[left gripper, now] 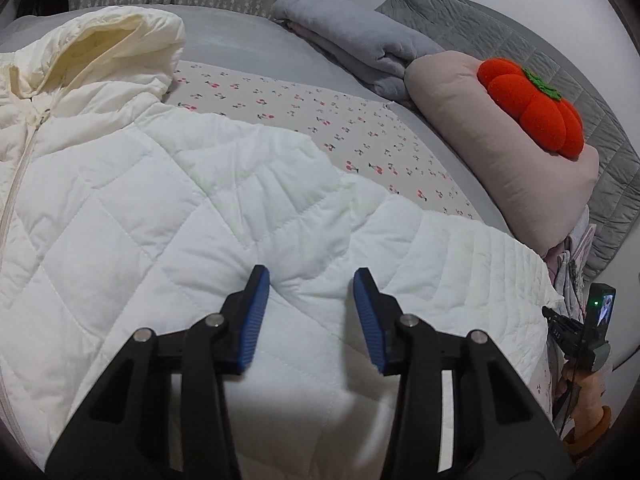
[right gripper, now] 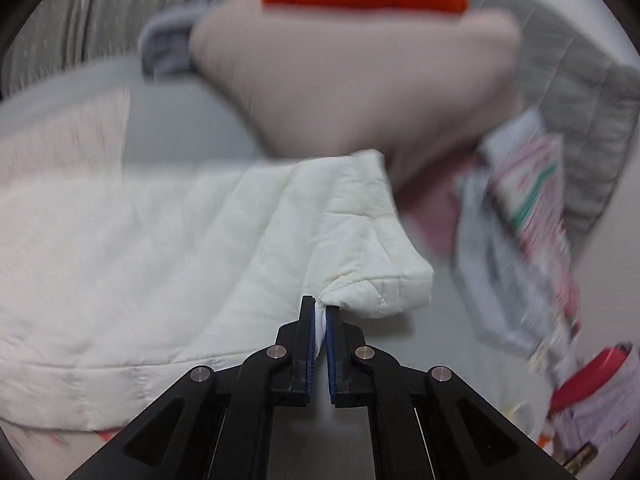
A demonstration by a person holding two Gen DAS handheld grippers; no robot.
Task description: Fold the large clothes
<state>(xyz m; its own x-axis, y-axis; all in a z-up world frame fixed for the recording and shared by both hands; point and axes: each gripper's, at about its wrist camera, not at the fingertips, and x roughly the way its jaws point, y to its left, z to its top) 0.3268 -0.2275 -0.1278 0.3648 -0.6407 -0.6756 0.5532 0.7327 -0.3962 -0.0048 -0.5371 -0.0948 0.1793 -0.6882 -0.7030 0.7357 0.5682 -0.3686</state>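
While the right gripper (right gripper: 320,316) is clamped on the white jacket's (left gripper: 160,208) cuff, cloth between the half-open left gripper (left gripper: 311,284) must be pinched before folding.

- No text, label, brand, number or sign can be read in either view.
- The small screen (left gripper: 607,307) of the device at the right edge of the left wrist view shows only a tiny blurred picture and a green light beside it; no letters can be made out.
- The striped printed fabric (right gripper: 532,184) in the right wrist view is smeared by motion blur; any print on it is illegible.
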